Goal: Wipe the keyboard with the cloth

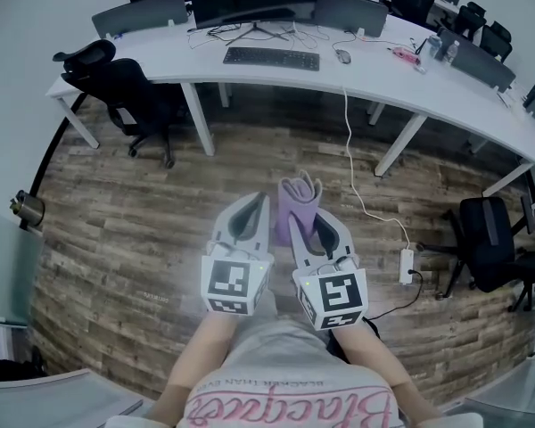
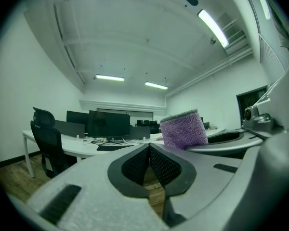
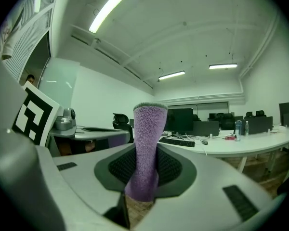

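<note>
A black keyboard (image 1: 271, 58) lies on the long white desk (image 1: 160, 61) far ahead, below a monitor. It also shows small in the left gripper view as the keyboard (image 2: 113, 147) and in the right gripper view as the keyboard (image 3: 176, 141). My right gripper (image 1: 300, 214) is shut on a folded purple cloth (image 1: 300, 196), which stands up between the jaws as the cloth (image 3: 148, 150). My left gripper (image 1: 252, 205) is beside it, shut with nothing in it; the left gripper (image 2: 149, 147) sees the cloth (image 2: 183, 130) to its right. Both are held over the floor, well short of the desk.
A black office chair (image 1: 120, 87) stands at the desk's left end. A white cable (image 1: 361, 185) runs down from the desk to a power strip (image 1: 407, 265) on the wood floor. A mouse (image 1: 341, 56) lies right of the keyboard. A second black chair (image 1: 489, 243) is at right.
</note>
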